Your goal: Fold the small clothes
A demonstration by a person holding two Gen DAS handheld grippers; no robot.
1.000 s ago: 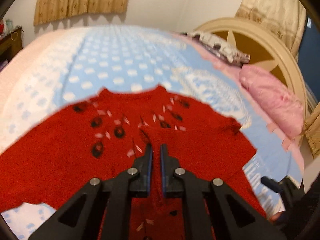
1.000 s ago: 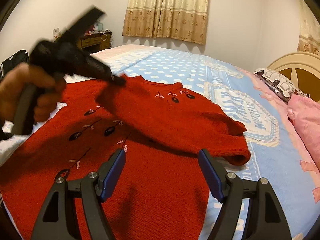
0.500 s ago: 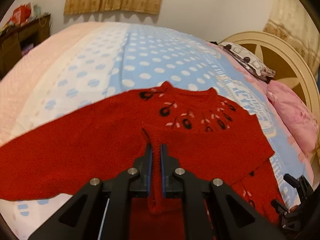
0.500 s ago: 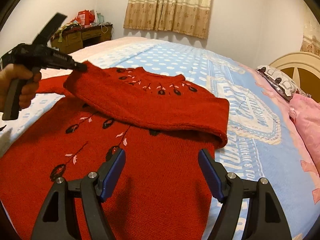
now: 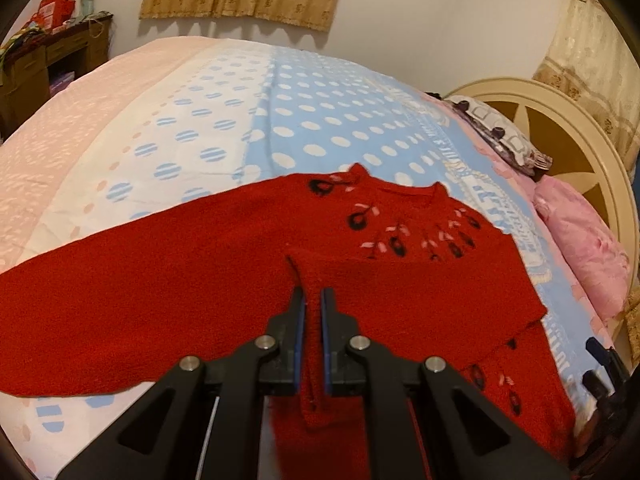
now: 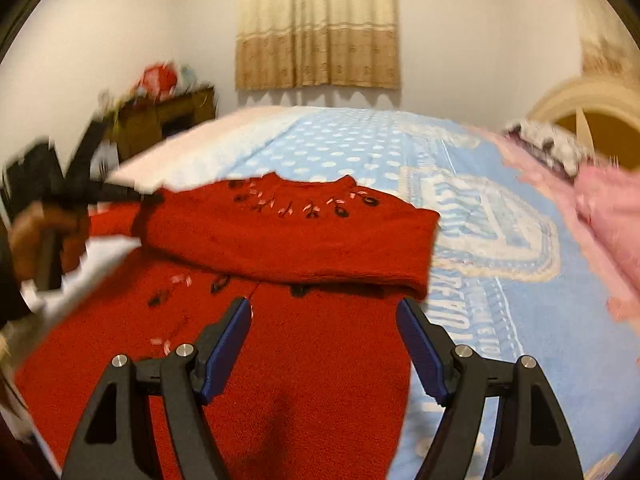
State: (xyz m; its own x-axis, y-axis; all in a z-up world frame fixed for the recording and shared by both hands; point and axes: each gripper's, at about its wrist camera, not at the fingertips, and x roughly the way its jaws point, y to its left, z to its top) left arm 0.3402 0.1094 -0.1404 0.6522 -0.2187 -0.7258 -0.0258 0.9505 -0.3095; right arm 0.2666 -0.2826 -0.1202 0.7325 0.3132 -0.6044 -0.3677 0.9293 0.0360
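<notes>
Since a second ago the left gripper (image 5: 313,300) has carried the sleeve cuff (image 5: 306,270) farther across the red sweater (image 6: 288,360), so the sleeve (image 6: 288,240) now lies as a band over the chest below the neckline; the right-wrist view has also swung and blurred.

Its jaws are pressed together on the cuff, a strip of knit hanging down between them. The right gripper (image 6: 324,344) hovers low over the sweater's body with jaws wide apart, holding nothing.

The step in hand looks like folding the first sleeve inward. Next, I judge, the cuff must be laid flat on the chest and let go, with the fold at the shoulder kept straight; the other sleeve (image 5: 100,292), spread out on the bed (image 5: 320,120), then awaits the same.

The sweater lies face up on the dotted blue bedcover. No basket, box or other container shows in either view.
</notes>
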